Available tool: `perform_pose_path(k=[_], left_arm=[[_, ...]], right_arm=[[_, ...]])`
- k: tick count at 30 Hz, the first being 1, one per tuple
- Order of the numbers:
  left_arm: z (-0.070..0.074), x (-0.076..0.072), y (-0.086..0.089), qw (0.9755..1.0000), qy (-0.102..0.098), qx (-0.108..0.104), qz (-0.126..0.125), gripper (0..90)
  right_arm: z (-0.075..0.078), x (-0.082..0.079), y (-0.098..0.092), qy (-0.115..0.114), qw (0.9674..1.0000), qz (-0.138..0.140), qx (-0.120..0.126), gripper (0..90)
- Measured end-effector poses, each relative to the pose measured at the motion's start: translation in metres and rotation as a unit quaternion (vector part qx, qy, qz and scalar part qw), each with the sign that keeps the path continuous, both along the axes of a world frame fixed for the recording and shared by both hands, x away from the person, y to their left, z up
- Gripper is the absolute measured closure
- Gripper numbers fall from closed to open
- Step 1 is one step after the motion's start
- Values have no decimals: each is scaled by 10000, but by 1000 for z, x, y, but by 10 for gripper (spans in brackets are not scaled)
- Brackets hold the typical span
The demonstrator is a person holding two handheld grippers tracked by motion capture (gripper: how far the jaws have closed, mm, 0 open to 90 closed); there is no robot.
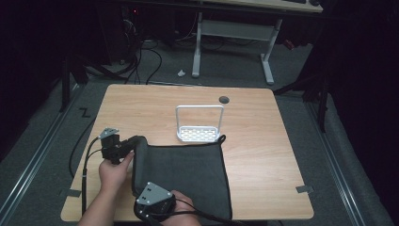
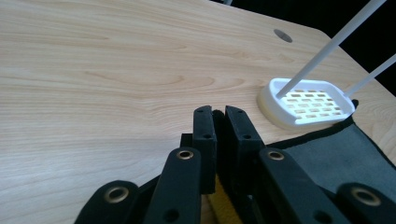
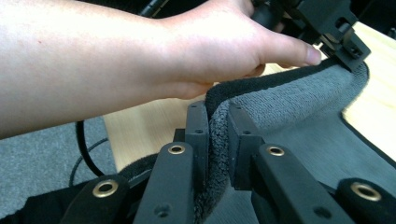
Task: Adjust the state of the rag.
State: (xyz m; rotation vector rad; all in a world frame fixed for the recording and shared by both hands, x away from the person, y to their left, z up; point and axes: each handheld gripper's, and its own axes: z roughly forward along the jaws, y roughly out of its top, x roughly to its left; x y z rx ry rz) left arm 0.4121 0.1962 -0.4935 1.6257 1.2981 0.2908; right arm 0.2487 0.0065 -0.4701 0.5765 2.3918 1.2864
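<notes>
A: Status? Both tongs clamped?
B: Left tongs (image 1: 123,147) and right tongs (image 3: 215,135) each pinch the grey towel's (image 1: 188,174) left edge, lifted off the desk (image 1: 263,141). Probably mid-fold.
A: Next: carry the edge across, level.

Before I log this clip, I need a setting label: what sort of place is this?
Probably a lab or workshop recording bay: a lone wooden table on grey carpet, cables trailing across the floor, an adjustable-height desk frame behind, dark surroundings.

high view: overhead, far | gripper views: close, level | shared: table (image 1: 263,141)
</notes>
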Motion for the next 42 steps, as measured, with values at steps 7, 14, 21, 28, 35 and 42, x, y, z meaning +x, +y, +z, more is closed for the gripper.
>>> perform_pose_path(k=[7, 14, 21, 28, 35, 42], left_arm=[[4, 3, -34, 9998, -58, 105, -145, 830], [5, 5, -67, 9995, -64, 127, -268, 829], [1, 5, -97, 9989, -15, 169, -437, 828], [6, 1, -139, 9962, -103, 353, -786, 826], [6, 4, -183, 9937, -49, 535, -987, 820], [-3, 9, -211, 9927, 164, 641, -1009, 812]], right_arm=[[2, -5, -35, -72, 9995, -308, -20, 815], [-4, -9, -73, -25, 9980, -629, -63, 815], [-11, -14, -108, 26, 9957, -925, -86, 815], [-15, -24, -141, 70, 9930, -1163, -171, 812], [-22, -32, -176, 190, 9880, -1520, -209, 811], [-30, -34, -201, 378, 9831, -1774, -254, 798]])
